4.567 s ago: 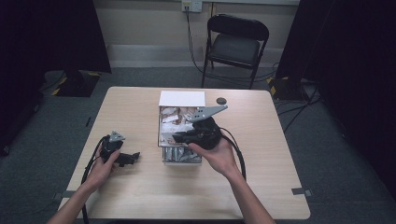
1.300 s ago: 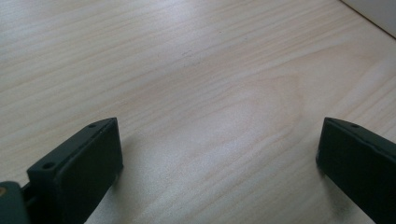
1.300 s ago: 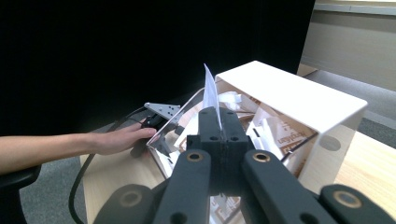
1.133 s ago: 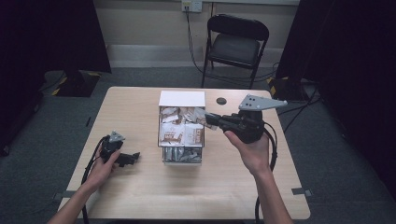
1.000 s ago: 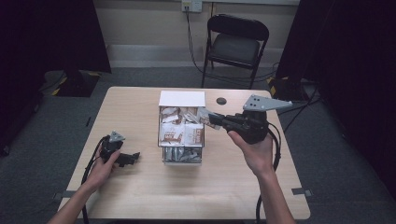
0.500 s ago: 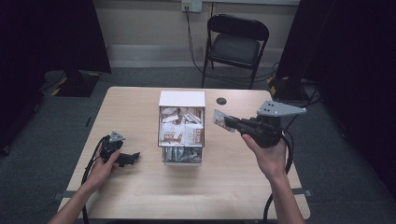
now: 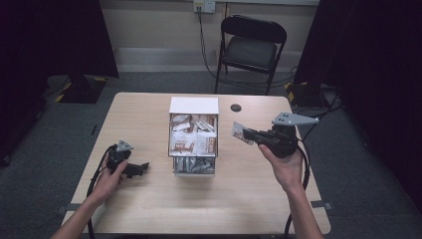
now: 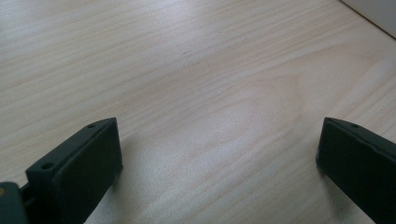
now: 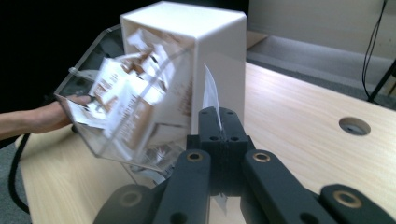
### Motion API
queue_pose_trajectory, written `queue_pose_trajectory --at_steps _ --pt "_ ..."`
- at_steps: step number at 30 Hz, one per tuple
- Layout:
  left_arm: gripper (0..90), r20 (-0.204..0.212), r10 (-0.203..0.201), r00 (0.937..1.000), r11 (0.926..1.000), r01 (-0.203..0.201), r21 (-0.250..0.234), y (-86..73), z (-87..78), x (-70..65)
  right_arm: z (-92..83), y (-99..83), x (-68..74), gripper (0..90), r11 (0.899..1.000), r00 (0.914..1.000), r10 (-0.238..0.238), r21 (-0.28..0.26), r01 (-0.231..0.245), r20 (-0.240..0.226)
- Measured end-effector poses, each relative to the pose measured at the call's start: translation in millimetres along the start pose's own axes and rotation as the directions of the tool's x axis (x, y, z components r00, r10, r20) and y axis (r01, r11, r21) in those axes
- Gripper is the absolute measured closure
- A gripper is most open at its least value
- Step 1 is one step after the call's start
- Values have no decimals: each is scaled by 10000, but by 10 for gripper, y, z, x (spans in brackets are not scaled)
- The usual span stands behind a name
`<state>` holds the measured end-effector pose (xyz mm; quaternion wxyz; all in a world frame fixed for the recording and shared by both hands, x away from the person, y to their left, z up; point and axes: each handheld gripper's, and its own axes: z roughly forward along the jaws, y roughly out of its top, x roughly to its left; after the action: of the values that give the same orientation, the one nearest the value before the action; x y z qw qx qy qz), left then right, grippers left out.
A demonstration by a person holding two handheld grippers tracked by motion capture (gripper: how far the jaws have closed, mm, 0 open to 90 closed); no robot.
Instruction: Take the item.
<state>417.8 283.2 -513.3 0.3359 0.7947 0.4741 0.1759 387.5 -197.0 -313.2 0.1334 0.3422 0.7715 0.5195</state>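
Observation:
A white dispenser box with a clear front stands mid-table, stuffed with several brown-and-white packets. To its right, above the table, my right gripper is shut on one such packet, pointing left toward the box. In the right gripper view the thin packet stands edge-on between the closed jaws of the right gripper, with the box just beyond. My left gripper rests on the table left of the box. It is open with only bare wood between its fingers.
A round cable hole lies in the table behind the right hand. A black folding chair stands beyond the far edge. Cables trail from both grippers off the near edge. The person's left hand lies past the box.
My right gripper has come away from the top of the box, moving right and lower with a packet pinched in it. The left gripper has stayed put.

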Motion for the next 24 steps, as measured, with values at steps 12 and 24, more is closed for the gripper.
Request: queue_pose_trajectory --at_steps 12,24 --pt "0 -26 -20 10000 10000 20 -15 -2 -2 -5 157 -199 -134 900 9978 9995 257 606 -267 172" --pt "0 -22 -101 9999 9999 101 -79 -5 0 -11 422 -444 -244 900 9894 9983 539 1340 -562 206"
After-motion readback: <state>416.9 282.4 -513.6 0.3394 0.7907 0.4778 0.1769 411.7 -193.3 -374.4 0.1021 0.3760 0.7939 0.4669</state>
